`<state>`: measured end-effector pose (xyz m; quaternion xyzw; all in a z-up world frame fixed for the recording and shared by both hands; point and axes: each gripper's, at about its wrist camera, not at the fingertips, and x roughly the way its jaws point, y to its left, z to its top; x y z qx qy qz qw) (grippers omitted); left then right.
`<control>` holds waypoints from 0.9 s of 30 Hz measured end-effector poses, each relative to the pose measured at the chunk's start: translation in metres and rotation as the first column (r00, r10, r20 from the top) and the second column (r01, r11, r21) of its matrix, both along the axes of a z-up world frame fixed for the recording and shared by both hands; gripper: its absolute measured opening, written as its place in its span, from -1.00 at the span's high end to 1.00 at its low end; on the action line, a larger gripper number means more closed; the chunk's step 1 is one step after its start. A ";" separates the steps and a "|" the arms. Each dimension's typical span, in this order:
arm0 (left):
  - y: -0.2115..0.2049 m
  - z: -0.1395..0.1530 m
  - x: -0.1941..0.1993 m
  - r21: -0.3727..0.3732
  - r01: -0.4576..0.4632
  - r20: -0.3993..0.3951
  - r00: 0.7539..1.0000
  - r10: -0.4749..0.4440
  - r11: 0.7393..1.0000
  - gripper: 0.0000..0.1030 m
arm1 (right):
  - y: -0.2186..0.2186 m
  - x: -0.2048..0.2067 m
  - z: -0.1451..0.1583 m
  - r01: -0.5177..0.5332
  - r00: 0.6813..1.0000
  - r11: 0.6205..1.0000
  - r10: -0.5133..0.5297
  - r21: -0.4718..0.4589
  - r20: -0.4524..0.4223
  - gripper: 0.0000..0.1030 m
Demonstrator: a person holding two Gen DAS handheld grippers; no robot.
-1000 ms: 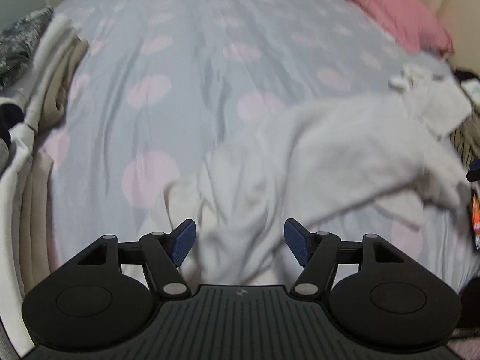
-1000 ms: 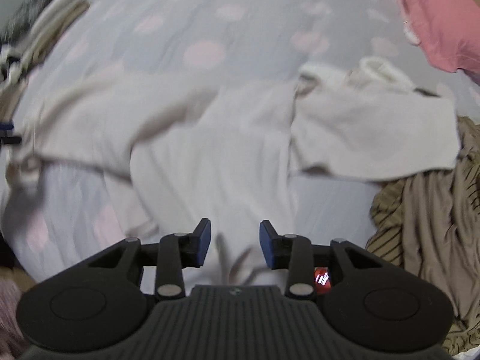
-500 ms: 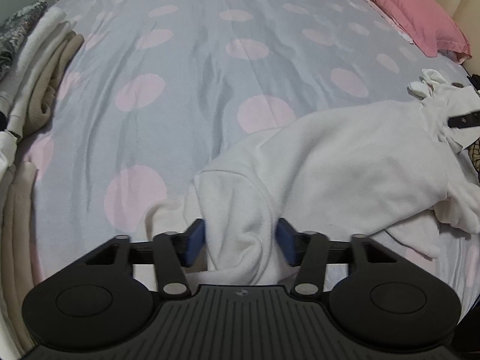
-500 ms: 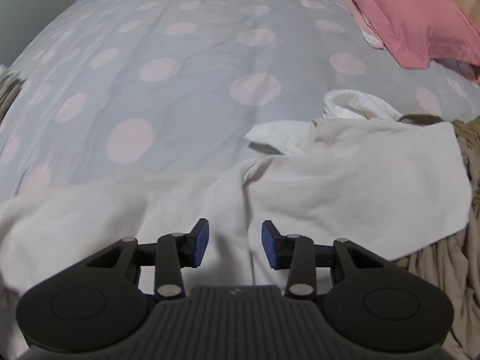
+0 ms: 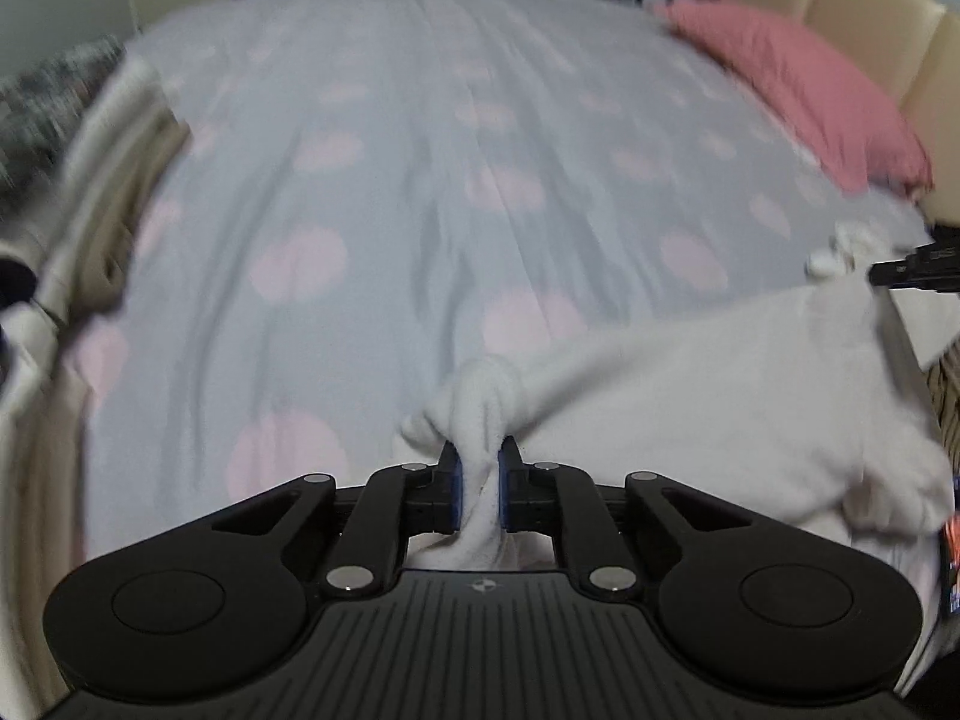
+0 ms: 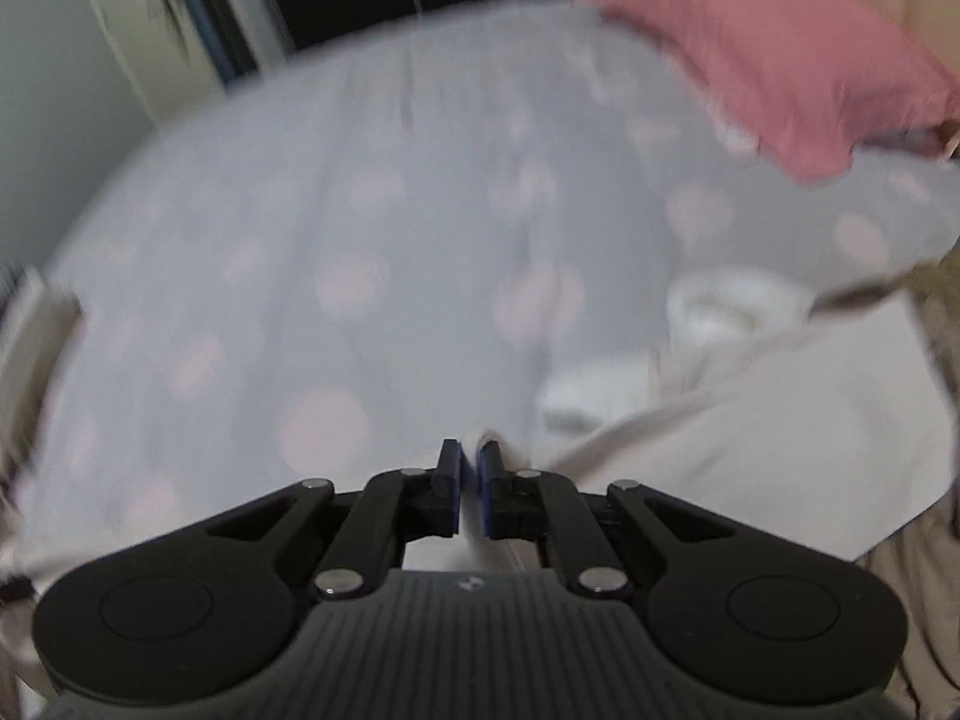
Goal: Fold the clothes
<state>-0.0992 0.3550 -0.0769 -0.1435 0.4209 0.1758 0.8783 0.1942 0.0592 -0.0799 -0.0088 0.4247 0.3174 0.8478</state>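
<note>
- Right now your left gripper [image 5: 479, 483] is clamped on a bunched fold of the white garment [image 5: 732, 378]; the cloth squeezes up between the blue pads [image 5: 454, 483] and bulges just above them.
- From that pinch the white garment stretches off to the right over the bedspread [image 5: 384, 192], towards the far right edge of the bed, where the black tip of your other gripper [image 5: 915, 267] shows against it.
- Your right gripper [image 6: 470, 483] has its jaws drawn nearly together, with only a thin slit between the blue pads [image 6: 487, 486]. A small peak of white cloth rises just behind them, so it looks pinched on the garment's edge [image 6: 750, 450], though blur makes the contact hard to judge.
- Seen from your right wrist, the garment spreads to the right of the pinch, and a rumpled white lump [image 6: 726, 306] lies on the bedspread just beyond it.
- The bedspread is pale grey-blue with pink dots and lies bare across its middle.
- A pink pillow [image 5: 798, 96] sits at the far right corner of the bedspread, against a cream headboard [image 5: 864, 12].
- Along the bedspread's left edge you have a stack of cream and white folded clothes [image 5: 102, 204], blurred in the left view.
- Brownish fabric [image 6: 918, 588] lies at the bedspread's right edge, beside the garment.
</note>
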 end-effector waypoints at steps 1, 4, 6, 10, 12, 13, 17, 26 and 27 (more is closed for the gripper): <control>0.001 0.010 -0.003 0.020 -0.013 0.040 0.999 0.012 1.000 0.84 | -0.007 -0.003 0.014 0.014 1.000 0.999 -0.015 0.042 0.026 0.86; 0.005 0.040 -0.011 0.075 -0.057 0.160 0.986 0.044 0.996 0.85 | -0.029 -0.014 0.052 0.048 0.993 0.987 -0.064 0.155 0.098 0.86; 0.007 0.059 -0.016 0.109 -0.090 0.239 0.969 0.061 0.990 0.85 | -0.047 -0.022 0.073 0.071 0.987 0.970 -0.103 0.234 0.126 0.86; 0.005 0.098 -0.036 0.161 -0.138 0.401 0.914 0.063 0.977 0.85 | -0.079 -0.039 0.101 0.083 0.972 0.938 -0.150 0.336 0.179 0.86; 0.002 0.108 -0.044 0.167 -0.127 0.436 0.899 0.042 0.978 0.85 | -0.090 -0.044 0.104 0.093 0.972 0.934 -0.161 0.346 0.174 0.86; 0.000 0.108 -0.045 0.167 -0.113 0.431 0.902 0.030 0.979 0.85 | -0.094 -0.044 0.102 0.109 0.973 0.937 -0.168 0.332 0.155 0.86; -0.012 0.084 -0.035 0.140 -0.023 0.324 0.946 -0.024 0.990 0.85 | -0.094 -0.044 0.068 0.192 0.979 0.970 -0.199 0.149 0.035 0.86; -0.073 0.024 -0.022 0.060 0.379 0.019 0.924 -0.381 0.923 0.85 | -0.111 -0.033 -0.003 0.235 0.968 0.939 -0.249 -0.252 -0.026 0.86; -0.081 0.016 -0.022 0.030 0.422 -0.020 0.907 -0.421 0.906 0.85 | -0.112 -0.031 -0.011 0.225 0.969 0.932 -0.245 -0.283 -0.038 0.86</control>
